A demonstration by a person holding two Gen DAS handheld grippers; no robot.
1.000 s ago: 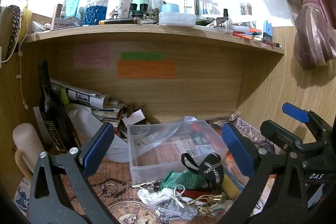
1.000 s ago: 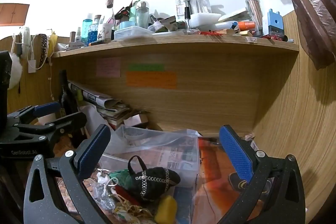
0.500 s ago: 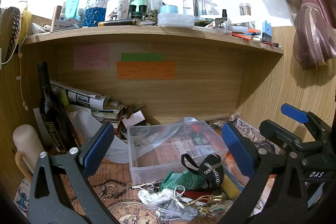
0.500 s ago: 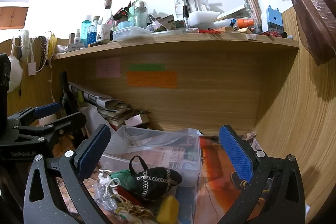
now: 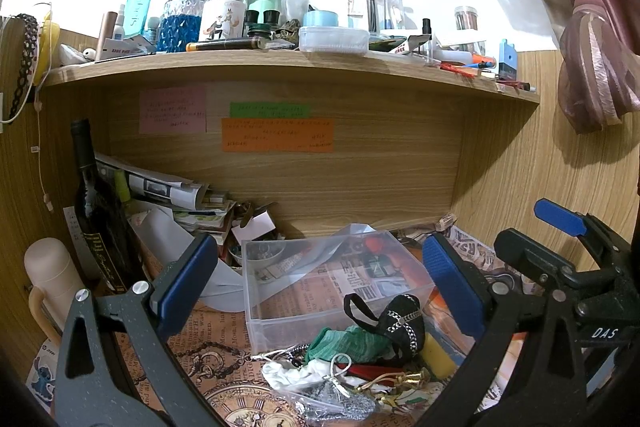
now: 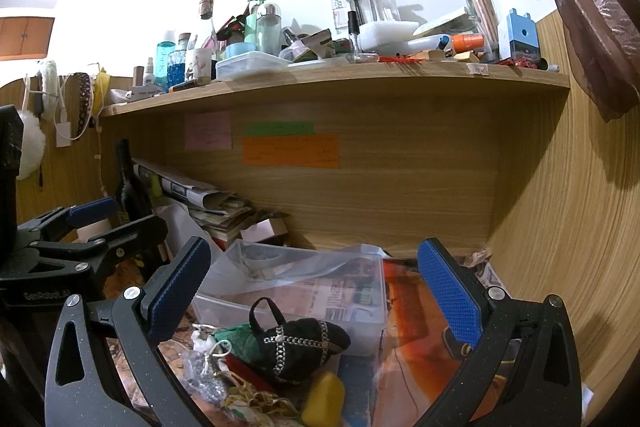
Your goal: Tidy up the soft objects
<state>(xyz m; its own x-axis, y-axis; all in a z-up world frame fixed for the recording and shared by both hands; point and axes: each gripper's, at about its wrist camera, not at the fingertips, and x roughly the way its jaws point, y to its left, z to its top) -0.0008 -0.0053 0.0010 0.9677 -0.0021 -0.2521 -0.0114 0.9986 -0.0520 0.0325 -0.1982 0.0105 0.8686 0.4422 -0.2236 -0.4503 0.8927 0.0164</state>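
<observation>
Change since earlier frames: negligible; both views drifted slightly. Black pouch (image 6: pixel 298 343) lies on the table against the clear bin (image 6: pixel 320 291), long axis crosswise. Right gripper (image 6: pixel 316 303) nearer, left gripper (image 5: pixel 320 287) behind; both fingers apart, empty.

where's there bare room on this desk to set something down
The floor of the clear bin looks bare. Free mat lies right of it in the right wrist view, toward the side wall. In front, the black pouch, green cloth and yellow sponge crowd together; left is stacked papers.
</observation>
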